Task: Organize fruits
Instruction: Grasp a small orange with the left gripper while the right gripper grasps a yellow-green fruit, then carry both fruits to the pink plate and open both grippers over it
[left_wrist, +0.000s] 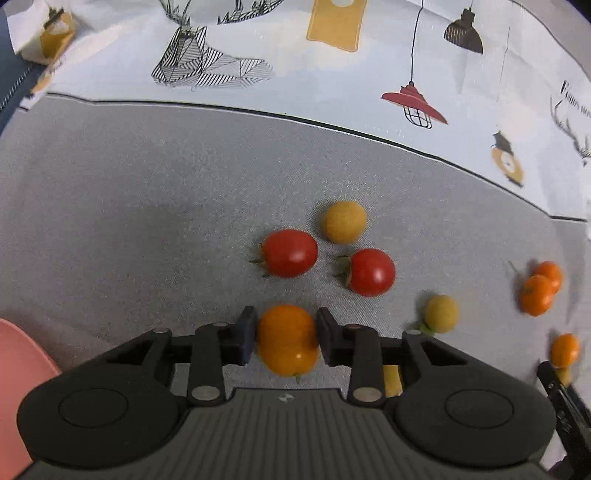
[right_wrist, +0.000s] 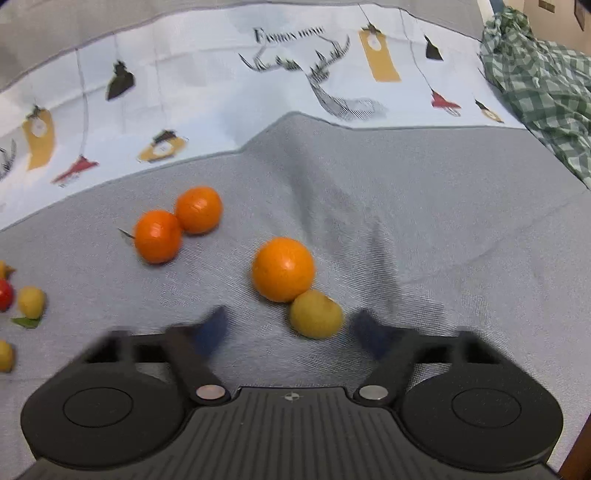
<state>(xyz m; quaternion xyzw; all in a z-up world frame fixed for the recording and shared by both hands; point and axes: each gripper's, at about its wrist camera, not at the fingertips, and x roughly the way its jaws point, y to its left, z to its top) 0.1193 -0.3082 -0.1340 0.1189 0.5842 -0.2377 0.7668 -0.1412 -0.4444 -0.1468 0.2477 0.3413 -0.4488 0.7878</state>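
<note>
the small round orange tomato (left_wrist: 288, 339) is sitting on the grey cloth-covered bench (left_wrist: 129, 206) with the left tool (left_wrist: 286, 338) pinching it between its dark pads. the right tool (right_wrist: 290, 330) is hanging spread around a dull yellow round fruit (right_wrist: 316, 314), its blurred pads not touching it, with a glossy orange citrus (right_wrist: 282, 268) touching that fruit. sorting looks barely begun: two red tomatoes (left_wrist: 290, 253), yellow fruits and oranges are lying scattered, and a pink dish (left_wrist: 18, 369) is waiting at the left edge.
</note>
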